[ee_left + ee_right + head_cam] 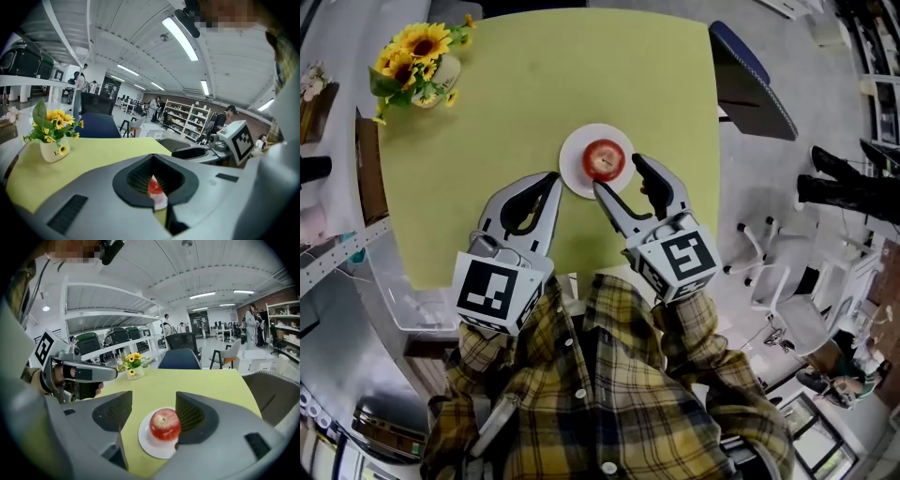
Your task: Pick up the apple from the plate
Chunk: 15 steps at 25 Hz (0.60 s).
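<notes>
A red apple [604,159] sits on a small white plate [572,169] near the middle of the yellow-green table [534,84]. My right gripper [619,175] is open just in front of the plate. One finger is right of the apple, the other at the plate's near edge. In the right gripper view the apple [164,424] lies on the plate [149,446] close to the right pad, with the right gripper [153,403] not gripping it. My left gripper [553,178] is shut and empty, left of the plate. Through its closed jaws the left gripper view shows the apple [154,186].
A vase of sunflowers [422,56] stands at the table's far left corner. A dark blue chair [750,75] sits at the far right edge. White chairs [759,262] stand on the floor to the right. Shelving [337,253] runs along the left.
</notes>
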Tool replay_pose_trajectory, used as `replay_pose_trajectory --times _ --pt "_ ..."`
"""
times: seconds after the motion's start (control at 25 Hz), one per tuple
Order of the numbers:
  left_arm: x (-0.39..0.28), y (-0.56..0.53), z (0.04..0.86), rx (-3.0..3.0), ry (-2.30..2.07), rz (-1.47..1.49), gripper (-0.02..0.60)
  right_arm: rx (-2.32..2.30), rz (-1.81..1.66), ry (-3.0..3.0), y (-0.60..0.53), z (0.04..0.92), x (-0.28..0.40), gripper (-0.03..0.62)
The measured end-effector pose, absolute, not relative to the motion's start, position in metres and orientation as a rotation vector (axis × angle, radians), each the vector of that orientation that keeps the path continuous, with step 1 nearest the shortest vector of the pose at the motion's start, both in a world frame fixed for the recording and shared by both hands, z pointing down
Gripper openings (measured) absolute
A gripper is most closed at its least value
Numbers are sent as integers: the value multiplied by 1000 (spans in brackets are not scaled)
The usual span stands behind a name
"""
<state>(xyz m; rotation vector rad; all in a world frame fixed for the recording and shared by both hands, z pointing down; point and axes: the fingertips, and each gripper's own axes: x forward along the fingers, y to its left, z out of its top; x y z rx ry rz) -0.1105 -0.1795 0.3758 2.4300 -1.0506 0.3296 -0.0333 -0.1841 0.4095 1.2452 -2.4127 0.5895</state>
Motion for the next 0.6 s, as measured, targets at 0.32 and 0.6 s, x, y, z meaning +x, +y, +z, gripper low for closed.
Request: replay_pose_trajectory --times 0.32,0.6 --pt "-111 -183 404 2397 -1027 358 -2 1196 602 -2356 -189 451 -38 350" --pt "-107 -179 416 2380 -1019 373 -2 1190 601 -2320 -188 473 -30 377"
